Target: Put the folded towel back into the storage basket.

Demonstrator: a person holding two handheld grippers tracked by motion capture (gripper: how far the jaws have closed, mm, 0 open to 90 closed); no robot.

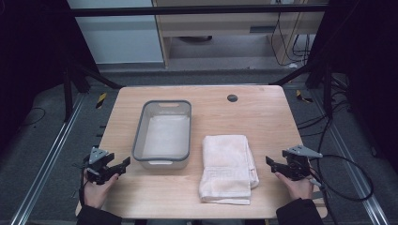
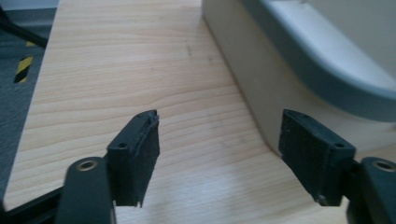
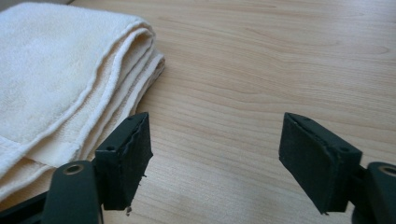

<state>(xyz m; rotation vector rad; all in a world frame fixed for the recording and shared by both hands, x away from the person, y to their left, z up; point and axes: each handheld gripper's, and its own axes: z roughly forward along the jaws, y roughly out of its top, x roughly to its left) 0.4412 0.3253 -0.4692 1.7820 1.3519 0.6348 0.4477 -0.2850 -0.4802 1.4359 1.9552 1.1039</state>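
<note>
The table (image 1: 263, 112) carries everything, and the bin (image 1: 163, 134) serves as the landmark: a grey-rimmed, pale-walled tub standing upright left of the table's middle, seemingly with nothing in it. Just right of the bin, near its front corner but apart from it, lies the towel (image 1: 227, 166), folded into a thick cream stack with its layered edges showing on the right and front sides. The likely step in hand is to take up the towel and put it into the bin, and neither tool has touched it yet. The right gripper (image 1: 273, 163) sits well right of the bin, beyond the towel's right edge, low over the wood with its jaws spread wide and nothing between them; in the right gripper view the folded edge (image 3: 140, 60) lies just ahead and to the left of the jaws. The left gripper (image 1: 123, 164) rests just left of the bin's front corner, jaws likewise wide and empty, the bin wall (image 2: 261, 84) close beside its right jaw. To do this well, I judge each gripper should take a side of the stack low, catching all layers, so the fold does not fan open, then lift level and clear the rim before lowering.
</note>
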